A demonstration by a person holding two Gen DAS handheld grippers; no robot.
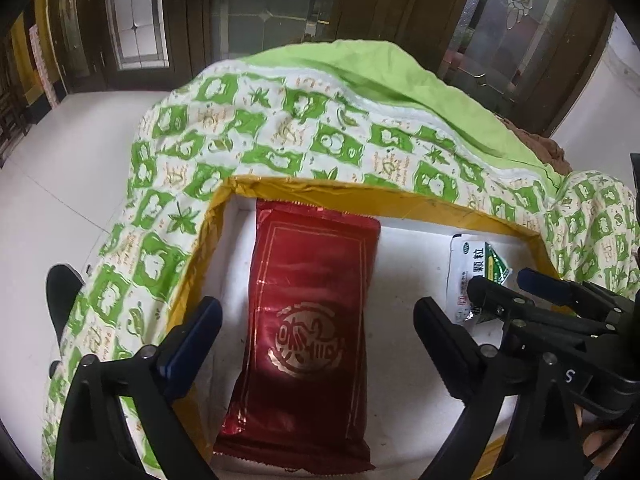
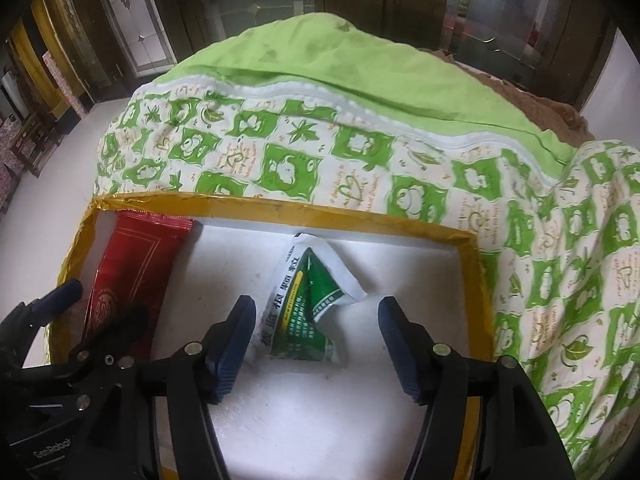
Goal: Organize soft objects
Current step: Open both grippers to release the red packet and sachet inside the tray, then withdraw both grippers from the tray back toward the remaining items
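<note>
A red foil packet (image 1: 308, 320) with a gold seal lies flat in a white foam box with a yellow-taped rim (image 1: 348, 190). My left gripper (image 1: 316, 328) is open, its fingers on either side of the packet, just above it. A crumpled white and green sachet (image 2: 308, 304) lies in the same box (image 2: 280, 204). My right gripper (image 2: 316, 336) is open, its fingers either side of the sachet's near end. The sachet (image 1: 476, 268) and the right gripper (image 1: 520, 292) also show at the right of the left wrist view. The red packet (image 2: 128, 272) shows at the left of the right wrist view.
A green and white patterned quilt (image 1: 320, 128) is heaped around the box's far and side walls. It also shows in the right wrist view (image 2: 360, 140). White tiled floor (image 1: 68, 168) lies to the left. Dark wooden doors with glass panes (image 1: 256, 4) stand behind.
</note>
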